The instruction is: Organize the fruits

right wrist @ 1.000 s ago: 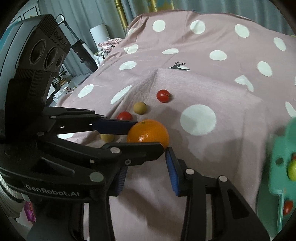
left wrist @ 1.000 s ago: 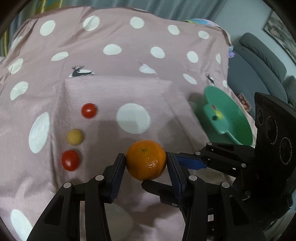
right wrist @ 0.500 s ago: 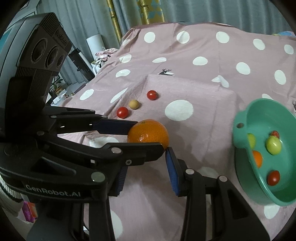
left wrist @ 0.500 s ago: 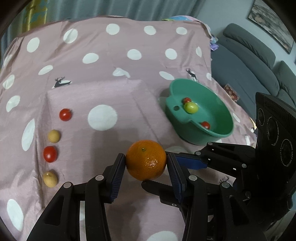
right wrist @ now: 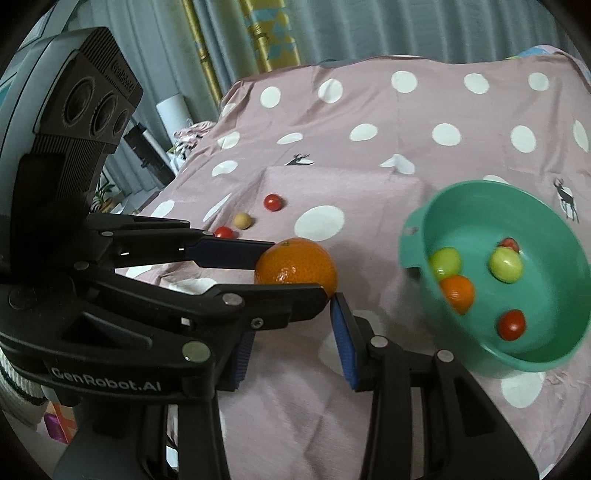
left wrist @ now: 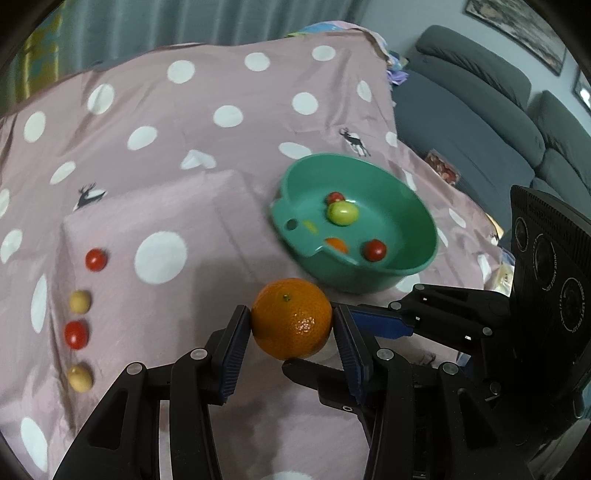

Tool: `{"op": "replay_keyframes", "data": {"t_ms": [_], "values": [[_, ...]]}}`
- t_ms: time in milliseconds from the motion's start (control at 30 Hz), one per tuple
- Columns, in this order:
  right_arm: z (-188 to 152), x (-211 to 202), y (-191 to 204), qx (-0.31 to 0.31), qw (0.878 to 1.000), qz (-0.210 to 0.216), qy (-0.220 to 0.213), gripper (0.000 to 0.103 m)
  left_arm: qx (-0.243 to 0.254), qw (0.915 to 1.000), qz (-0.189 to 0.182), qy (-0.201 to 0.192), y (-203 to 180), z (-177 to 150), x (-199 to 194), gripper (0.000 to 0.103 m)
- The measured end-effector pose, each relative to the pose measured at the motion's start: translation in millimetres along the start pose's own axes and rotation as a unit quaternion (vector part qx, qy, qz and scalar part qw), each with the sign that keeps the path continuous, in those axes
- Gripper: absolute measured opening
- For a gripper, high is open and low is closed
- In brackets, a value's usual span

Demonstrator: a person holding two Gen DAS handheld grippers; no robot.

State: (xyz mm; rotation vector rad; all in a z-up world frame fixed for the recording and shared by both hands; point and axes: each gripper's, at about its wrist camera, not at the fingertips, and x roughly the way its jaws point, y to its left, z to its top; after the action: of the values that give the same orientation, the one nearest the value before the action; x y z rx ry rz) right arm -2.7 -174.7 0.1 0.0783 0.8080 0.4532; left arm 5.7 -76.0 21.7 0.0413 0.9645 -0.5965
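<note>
My left gripper is shut on an orange mandarin, held above the pink dotted cloth, near the green bowl. The mandarin also shows in the right wrist view, between the left gripper's fingers. The bowl holds a green fruit, a small orange fruit and red tomatoes. My right gripper is open and empty, just below the mandarin. Loose on the cloth at the left lie red tomatoes and yellow-brown fruits.
The pink cloth with white dots covers a raised surface. A grey sofa stands beyond its right edge. Curtains hang behind, and clutter lies to the left of the cloth.
Both grippers have swung right toward the bowl, the mandarin still held in the left. The bowl now looks larger and closer; the loose fruits have slid left in view.
</note>
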Motion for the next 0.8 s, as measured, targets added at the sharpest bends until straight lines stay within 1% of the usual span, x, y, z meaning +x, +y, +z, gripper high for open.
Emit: {"op": "replay_keyframes", "data": {"t_ms": [533, 800], "values": [[-1.0, -37.5, -54.8, 0.039, 0.997, -0.045, -0.045, 0.041, 0.061, 0.9978, -0.024, 0.002, -51.2, 45.4, 29.2, 0.046], [-1.0, -46.1, -80.6, 0.057, 0.995, -0.062, -0.053, 0.041, 0.078, 0.9962, -0.037, 0.009, -68.4, 62.2, 48.7, 0.046]]}}
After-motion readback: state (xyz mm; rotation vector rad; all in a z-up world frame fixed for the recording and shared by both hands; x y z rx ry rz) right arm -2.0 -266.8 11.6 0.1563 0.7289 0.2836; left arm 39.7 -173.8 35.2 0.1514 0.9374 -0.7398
